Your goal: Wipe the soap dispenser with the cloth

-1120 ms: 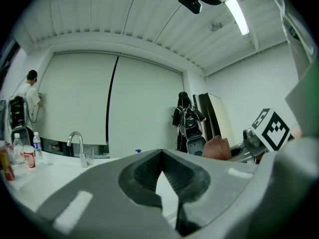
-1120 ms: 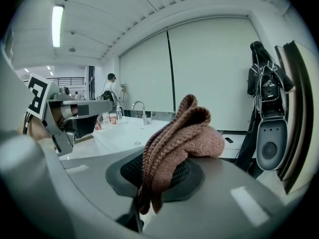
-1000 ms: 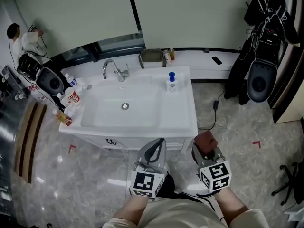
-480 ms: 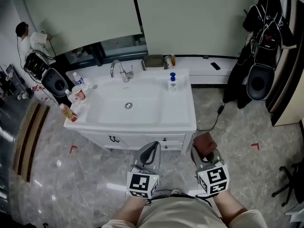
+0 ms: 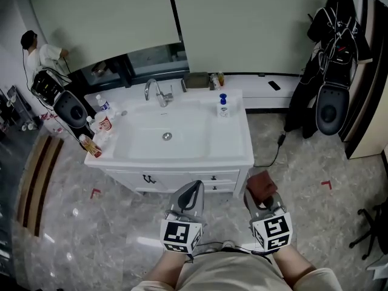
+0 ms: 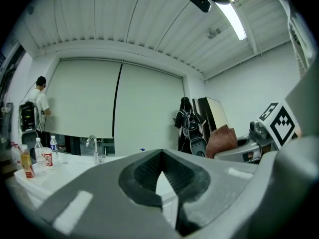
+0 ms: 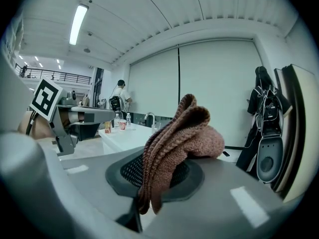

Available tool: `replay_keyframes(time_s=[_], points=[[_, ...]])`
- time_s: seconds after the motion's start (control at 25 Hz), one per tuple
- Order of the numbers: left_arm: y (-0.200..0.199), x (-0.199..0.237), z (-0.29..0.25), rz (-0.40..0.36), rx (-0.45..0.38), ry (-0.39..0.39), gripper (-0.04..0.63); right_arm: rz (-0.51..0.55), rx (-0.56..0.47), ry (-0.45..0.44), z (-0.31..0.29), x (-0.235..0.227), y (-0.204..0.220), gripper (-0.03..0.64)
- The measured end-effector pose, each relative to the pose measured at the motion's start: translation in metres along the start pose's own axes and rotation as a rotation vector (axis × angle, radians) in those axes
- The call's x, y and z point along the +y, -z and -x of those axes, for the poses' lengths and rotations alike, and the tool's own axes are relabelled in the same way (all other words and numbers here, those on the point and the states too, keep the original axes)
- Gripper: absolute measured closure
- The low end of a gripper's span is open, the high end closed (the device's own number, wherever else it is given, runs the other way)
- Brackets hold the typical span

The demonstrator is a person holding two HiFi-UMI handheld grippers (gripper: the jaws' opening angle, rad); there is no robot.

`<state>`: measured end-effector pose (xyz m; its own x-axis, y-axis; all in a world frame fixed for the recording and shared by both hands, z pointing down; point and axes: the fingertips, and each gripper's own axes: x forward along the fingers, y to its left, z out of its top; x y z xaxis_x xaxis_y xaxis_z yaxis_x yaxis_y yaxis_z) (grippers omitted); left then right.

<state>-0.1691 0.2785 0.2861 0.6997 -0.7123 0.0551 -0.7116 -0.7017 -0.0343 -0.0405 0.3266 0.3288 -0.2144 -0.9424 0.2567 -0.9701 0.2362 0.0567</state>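
The soap dispenser [image 5: 223,106], a clear bottle with a blue pump, stands at the back right of the white vanity top [image 5: 242,153]; in the left gripper view the dispenser's [image 6: 142,150] blue pump shows small and far off. Both grippers hang in front of the vanity, well short of it. My left gripper [image 5: 194,187] [image 6: 160,154] is shut with nothing between its jaws. My right gripper [image 5: 261,191] [image 7: 164,171] is shut on a brown knitted cloth [image 5: 262,181] [image 7: 182,131], which bunches up above the jaws.
A faucet [image 5: 157,92] stands behind the basin; bottles and a cup [image 5: 97,125] crowd the counter's left end. A person [image 5: 37,54] stands far left beside black equipment [image 5: 68,107]. Dark bags [image 5: 330,71] hang at the right, and a cable [image 5: 276,144] lies on the marble floor.
The vanity has shifted slightly right and farther off in the head view. Both grippers keep nearly the same pose, and the cloth stays clamped in the right one.
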Motion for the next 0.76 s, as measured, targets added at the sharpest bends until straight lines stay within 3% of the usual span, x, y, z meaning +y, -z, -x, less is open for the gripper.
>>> replay_keyframes(time_s=[0.52, 0.76], points=[[-0.005, 0.006, 0.01, 0.009, -0.007, 0.023, 0.595, 0.025, -0.014, 0.025, 0.005, 0.012, -0.019, 0.538], [-0.009, -0.015, 0.012, 0.012, -0.017, 0.048, 0.595, 0.014, -0.008, 0.027, 0.021, 0.004, -0.014, 0.538]])
